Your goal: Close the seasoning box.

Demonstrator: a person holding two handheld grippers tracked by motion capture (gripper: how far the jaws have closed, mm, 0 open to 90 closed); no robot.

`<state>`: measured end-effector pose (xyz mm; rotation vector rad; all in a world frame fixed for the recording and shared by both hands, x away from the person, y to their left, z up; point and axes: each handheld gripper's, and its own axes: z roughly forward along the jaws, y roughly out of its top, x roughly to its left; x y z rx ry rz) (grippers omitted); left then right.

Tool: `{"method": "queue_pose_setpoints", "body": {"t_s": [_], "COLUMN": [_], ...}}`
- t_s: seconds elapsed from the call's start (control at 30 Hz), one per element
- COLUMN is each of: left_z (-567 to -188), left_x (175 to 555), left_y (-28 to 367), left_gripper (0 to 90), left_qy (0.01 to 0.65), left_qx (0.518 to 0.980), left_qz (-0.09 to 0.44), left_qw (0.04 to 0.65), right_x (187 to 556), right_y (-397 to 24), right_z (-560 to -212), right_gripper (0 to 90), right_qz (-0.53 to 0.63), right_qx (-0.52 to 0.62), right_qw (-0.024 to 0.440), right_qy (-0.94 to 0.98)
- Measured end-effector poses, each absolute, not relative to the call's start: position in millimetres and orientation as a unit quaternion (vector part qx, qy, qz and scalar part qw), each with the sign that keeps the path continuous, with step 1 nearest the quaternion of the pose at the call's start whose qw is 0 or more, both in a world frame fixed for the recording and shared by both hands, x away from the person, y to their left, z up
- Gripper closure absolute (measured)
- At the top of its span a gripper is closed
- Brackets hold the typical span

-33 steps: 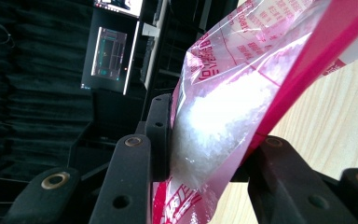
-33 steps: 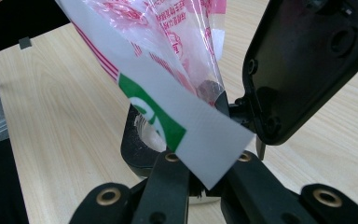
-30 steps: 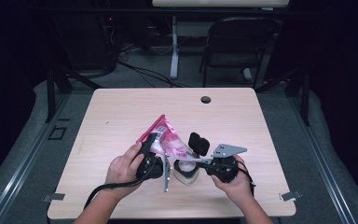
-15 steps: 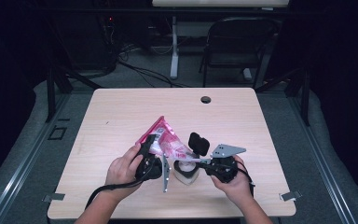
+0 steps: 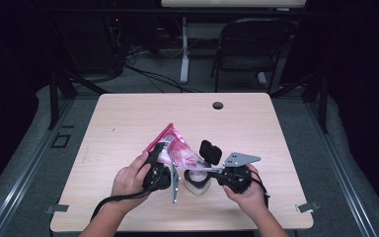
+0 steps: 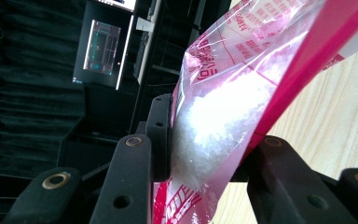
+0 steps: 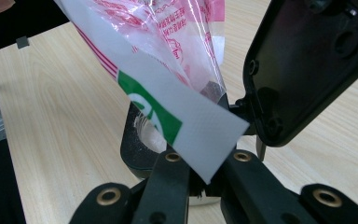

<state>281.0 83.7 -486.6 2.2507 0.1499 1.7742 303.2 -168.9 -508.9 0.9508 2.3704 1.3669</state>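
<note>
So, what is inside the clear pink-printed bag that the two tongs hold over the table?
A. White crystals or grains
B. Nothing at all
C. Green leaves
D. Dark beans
A: in the left gripper view, the bag bulges with white grains where the left tongs squeeze it, while the right tongs pinch its corner.

Table evenly lit, surroundings dark; gripper views' foreground blurred.

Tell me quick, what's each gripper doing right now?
Left gripper: shut on the pink bag of white crystals.
Right gripper: shut on the bag's white and green corner.
</note>
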Motion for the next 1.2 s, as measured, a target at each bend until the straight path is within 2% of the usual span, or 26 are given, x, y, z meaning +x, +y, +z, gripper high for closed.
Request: {"method": "queue_pose_setpoints", "body": {"t_s": [0.47, 1.2], "left_z": [-488, -503], "left_x": [281, 281], "left_y": [85, 95], "left_gripper": [69.6, 70.2], "left_qy": [0.058, 0.093], "left_qx": [0.780, 0.801], "left_qz": [0.608, 0.572], "left_qw": [0.137, 0.154], "right_x": [302, 302], "right_y": [-168, -164], "right_z": [-507, -508], "right_gripper": [90.0, 89.8], "right_qz": [0.469, 0.471], "right_qx": [0.325, 0.323], "right_qw": [0.126, 0.126], "right_qy": [0.811, 0.811]}}
